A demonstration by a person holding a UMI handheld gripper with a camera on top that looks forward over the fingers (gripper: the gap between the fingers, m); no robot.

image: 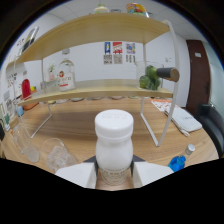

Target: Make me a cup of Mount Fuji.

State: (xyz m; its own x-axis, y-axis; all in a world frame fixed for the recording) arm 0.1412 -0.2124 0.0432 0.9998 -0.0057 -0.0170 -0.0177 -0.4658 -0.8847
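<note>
The two white fingers (84,175) of the gripper (114,176) are clamped against the lower body of a white plastic bottle (114,145), one on each side, with no gap showing. The bottle stands upright between them, its wide white screw cap (114,123) on top, a pale label band just visible low down between the finger pads.

Just ahead and off to one side, a clear glass with ice (57,156) sits on the wooden table (80,125), and beside it a tall clear stemmed glass (24,142). On the other side, near the fingers, lies a small bottle with a blue label (179,161), tipped over.

Beyond stands a two-tier wooden shelf on white metal legs (100,90). On its lower board are a glass jar with a red label (64,75), a red item (26,88), and a green bottle lying on its side with a cork end (159,77). Posters (119,52) hang on the white wall behind, and a dark door (199,75) is further along.
</note>
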